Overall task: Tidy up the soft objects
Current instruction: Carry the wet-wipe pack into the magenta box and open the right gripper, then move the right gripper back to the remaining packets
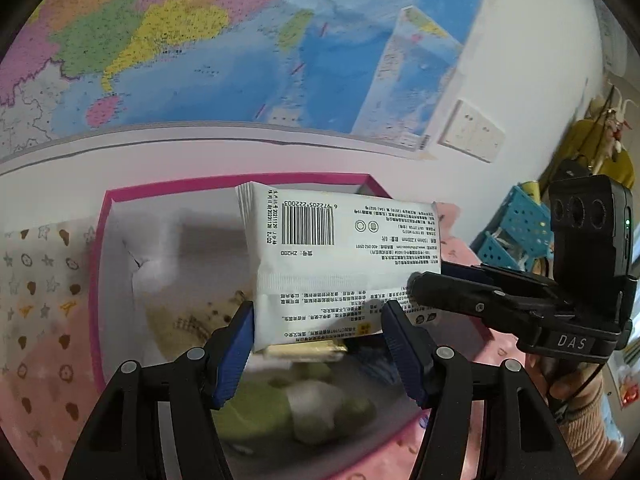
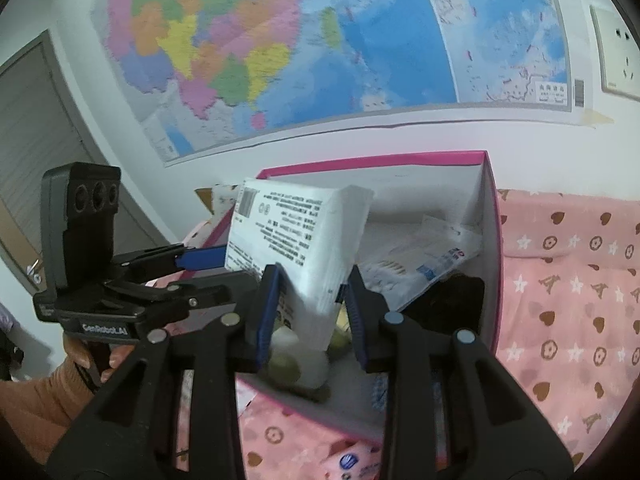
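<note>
Here, as my two claws see it:
Packet: a white tissue packet (image 1: 344,260) with a barcode, mid-frame in both views, lifted above the open box.
Left claw: my left claw (image 1: 318,320) clamps the packet's near end between its blue pads, lower middle of its own view.
Right claw: my right claw (image 2: 310,292) pinches the packet's other end, narrow, centre of its own view; it reaches in from the right of the left view.
Box: a pink-rimmed box (image 1: 100,240) under the packet, white inside, holding blurred green and white soft things (image 2: 300,364) and other packets.
Bedding: pink sheet (image 2: 568,288) with hearts and stars around the box.
Wall: a coloured map (image 1: 240,48) across the top.
</note>
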A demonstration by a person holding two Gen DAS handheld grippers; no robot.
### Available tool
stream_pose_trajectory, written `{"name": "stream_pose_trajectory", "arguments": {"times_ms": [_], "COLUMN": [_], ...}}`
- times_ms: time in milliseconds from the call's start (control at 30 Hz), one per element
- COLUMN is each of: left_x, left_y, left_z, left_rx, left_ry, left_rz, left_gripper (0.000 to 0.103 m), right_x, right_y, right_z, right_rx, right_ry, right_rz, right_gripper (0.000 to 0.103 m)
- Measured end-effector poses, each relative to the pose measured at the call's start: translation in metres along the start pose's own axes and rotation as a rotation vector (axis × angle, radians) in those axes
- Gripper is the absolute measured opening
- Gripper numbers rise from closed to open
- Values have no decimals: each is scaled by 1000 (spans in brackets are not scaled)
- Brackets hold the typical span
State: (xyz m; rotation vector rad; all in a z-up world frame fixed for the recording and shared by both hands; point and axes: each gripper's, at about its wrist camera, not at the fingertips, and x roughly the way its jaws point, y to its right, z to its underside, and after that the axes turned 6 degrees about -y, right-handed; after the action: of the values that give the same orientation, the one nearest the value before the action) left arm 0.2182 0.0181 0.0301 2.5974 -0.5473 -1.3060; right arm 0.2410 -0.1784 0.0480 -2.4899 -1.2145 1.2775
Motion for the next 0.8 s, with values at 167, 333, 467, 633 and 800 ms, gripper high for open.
{"name": "stream_pose_trajectory", "arguments": {"times_ms": [167,333,467,633,800], "left_x": [19,31,28,13,-12], "left_y": [-9,-18,-18,-14,-4], "left_z": [-14,-24,-21,-7,10], "left_rx": [-20,-77,-74,-41,4], "left_ry": [-39,-58,-47,-8,57], "left_rz": [-23,-31,-38,-37,-51], "left_gripper": [64,64,64,64,66], "right_x": [17,32,38,31,19], "right_y": [16,28,35,29,15], "right_z": [-14,-23,-23,-14,1], "right_rx": [51,102,131,109,69], "right_ry": [-19,-25,-17,-11,4], "right_rz": [33,109,157,154,119], "right_gripper": [38,46,51,51,51]}}
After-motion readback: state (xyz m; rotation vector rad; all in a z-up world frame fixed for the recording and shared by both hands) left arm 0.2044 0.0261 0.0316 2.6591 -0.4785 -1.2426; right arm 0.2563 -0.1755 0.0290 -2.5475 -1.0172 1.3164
